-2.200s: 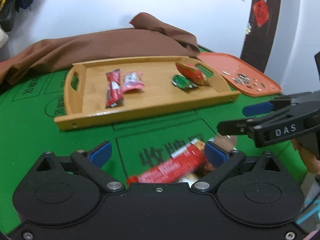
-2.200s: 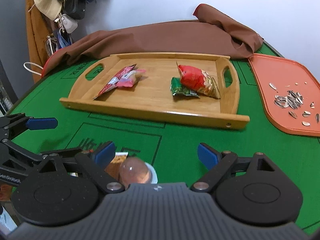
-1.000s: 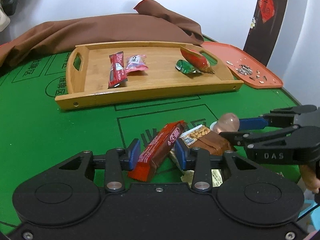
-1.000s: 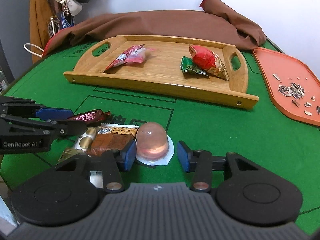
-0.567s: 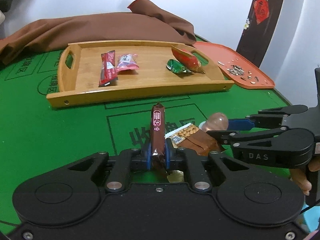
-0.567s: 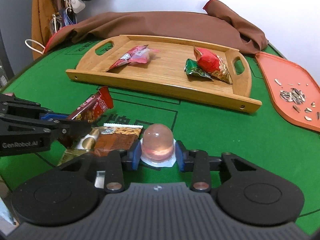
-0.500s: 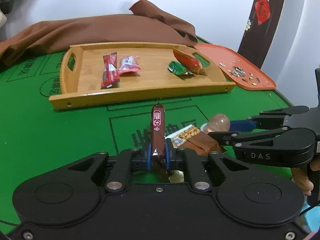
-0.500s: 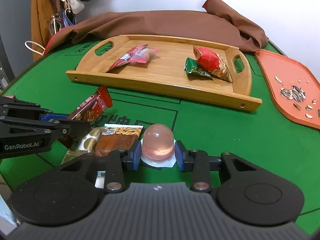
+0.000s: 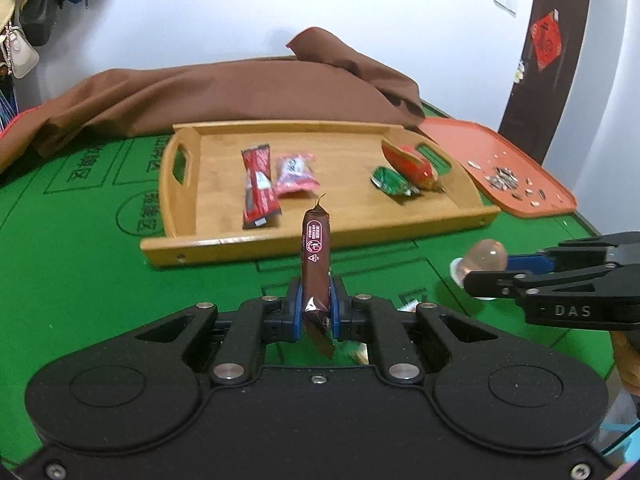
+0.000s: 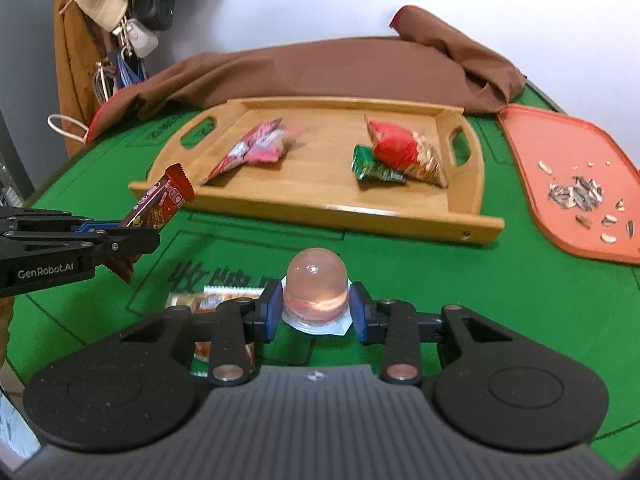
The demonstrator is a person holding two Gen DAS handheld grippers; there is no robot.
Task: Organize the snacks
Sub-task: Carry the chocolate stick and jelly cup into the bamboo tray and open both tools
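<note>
The left gripper (image 9: pixel 314 312) has its jaws clamped on a brown snack bar (image 9: pixel 315 258), which stands nearly upright between the blue pads, its top end pointing toward the wooden tray (image 9: pixel 320 240). In the right wrist view the same bar (image 10: pixel 160 204) tilts up out of the left gripper (image 10: pixel 132 240), showing a red serrated end. The right gripper (image 10: pixel 314 310) has its jaws clamped on a pink jelly cup (image 10: pixel 316 280), dome up, the pads pressing its sides just above the white foil rim; these jaws have just been closing onto the cup. From the left wrist view the cup (image 9: pixel 484 258) sits at the tip of the right gripper (image 9: pixel 480 276), clear of the green table (image 9: pixel 80 280).

Near the table's front edge, just behind the right gripper's left finger, lie more wrapped snacks (image 10: pixel 216 300), partly hidden, so their number cannot be told.

The tray lies across the middle of the table, well apart from both grippers. It holds a red stick packet (image 9: pixel 258 186) and a pink candy packet (image 9: pixel 296 170) toward its left end, and a green packet (image 9: pixel 394 180) touching a red and gold bag (image 9: pixel 412 162) toward its right end.

At the table's right edge is an orange tray (image 10: pixel 540 152) with sunflower seed shells (image 10: pixel 578 194) on it. A brown cloth (image 10: pixel 320 72) is heaped along the far edge.
</note>
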